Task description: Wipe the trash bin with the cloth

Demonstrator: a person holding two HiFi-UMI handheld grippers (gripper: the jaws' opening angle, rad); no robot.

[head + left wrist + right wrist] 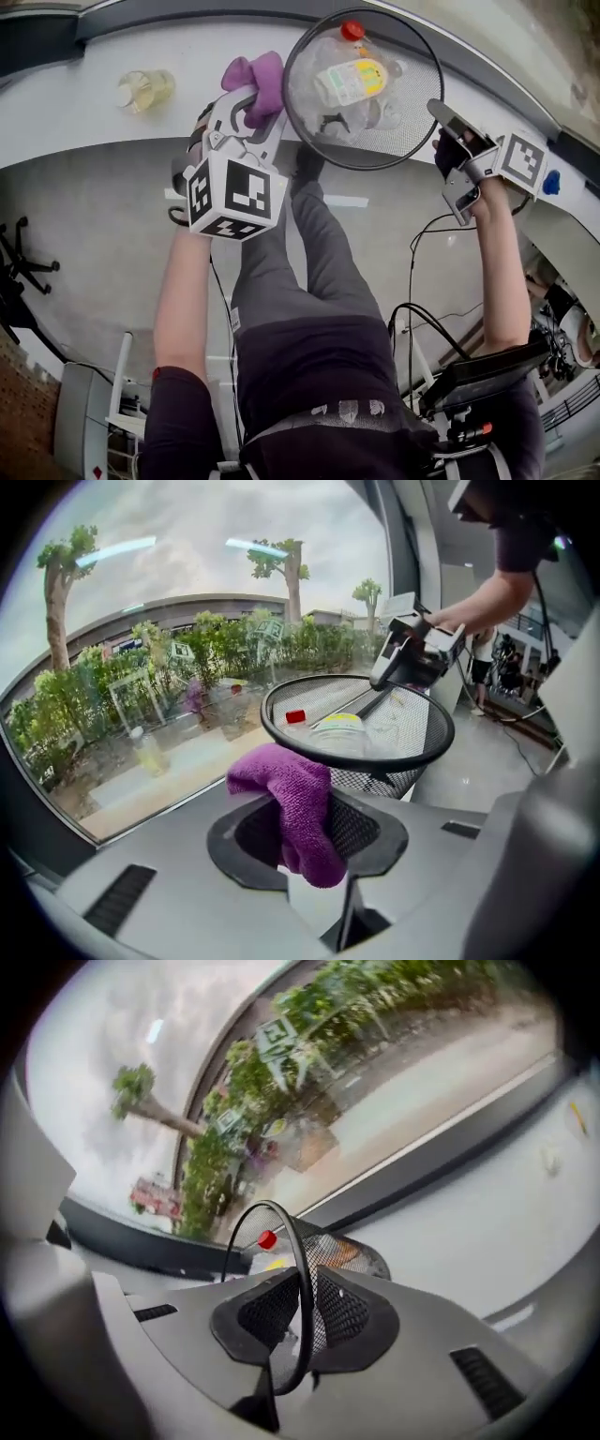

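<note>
A black mesh trash bin (298, 120) is over the white window ledge, its mouth facing up in the head view. Inside lies a clear plastic bottle (352, 80) with a yellow label and a red cap (268, 1239). My left gripper (251, 117) is shut on a purple cloth (255, 80), which hangs just left of the bin's rim (281, 738). The cloth (300, 808) droops between the jaws of that gripper (305, 832). At the bin's right side, my right gripper (442, 114) is shut on the rim. The rim wire (302, 1279) and mesh wall run between its pads.
A small bottle of yellowish liquid (145, 89) stands on the ledge (75, 103) left of the cloth. A blue object (551, 181) lies at the far right. The person's legs, cables (422, 309) and a chair base (23, 258) are on the grey floor below.
</note>
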